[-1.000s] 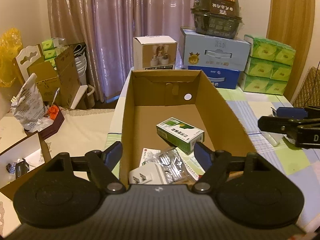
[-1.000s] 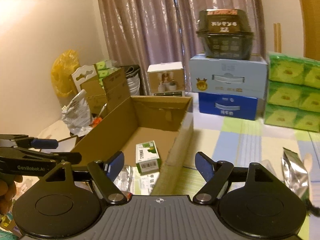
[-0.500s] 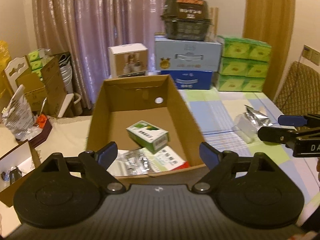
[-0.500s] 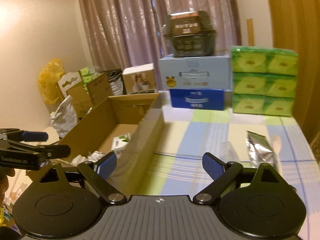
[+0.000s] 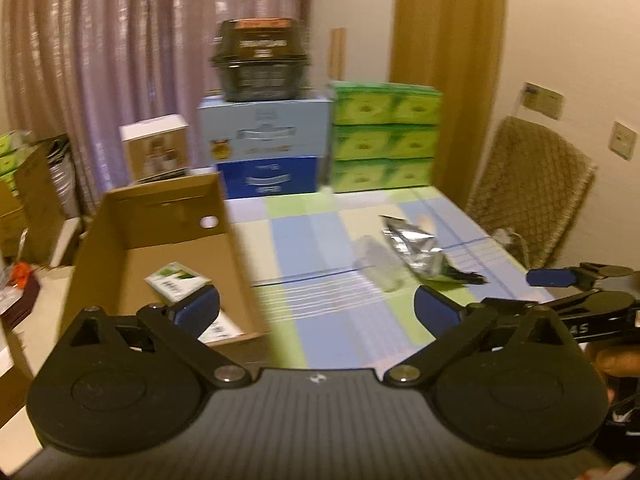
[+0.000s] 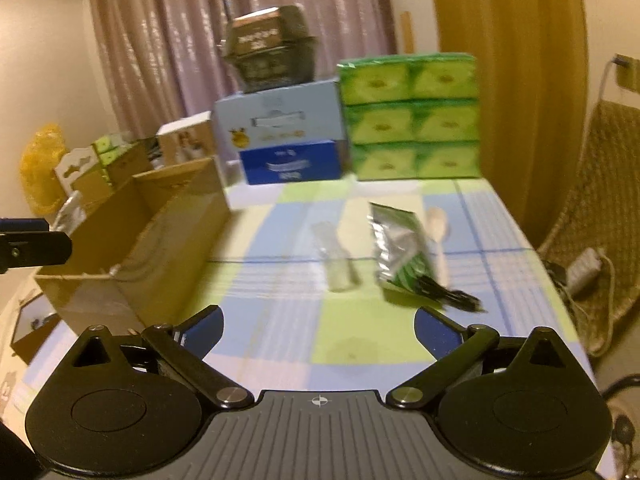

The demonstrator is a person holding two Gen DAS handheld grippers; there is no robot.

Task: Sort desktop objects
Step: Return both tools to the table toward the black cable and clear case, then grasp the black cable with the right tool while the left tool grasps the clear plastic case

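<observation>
Presently, left gripper (image 5: 316,306): jaws wide, holding nothing, above the worktop (image 5: 320,248) beside the cardboard box (image 5: 160,216).
Right gripper (image 6: 318,328): jaws wide, empty.
Box contents: green-and-white carton (image 5: 176,280).
Worktop items: foil pouch (image 6: 396,248), clear plastic piece (image 6: 336,256) just left of it, wooden spoon (image 6: 438,220) to the right.

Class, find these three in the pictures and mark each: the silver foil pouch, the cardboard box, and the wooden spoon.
silver foil pouch (image 6: 394,240), right wrist view, on its shiny upper face
cardboard box (image 5: 160,220), left wrist view, on its inner back wall
wooden spoon (image 6: 436,220), right wrist view, on its bowl
</observation>
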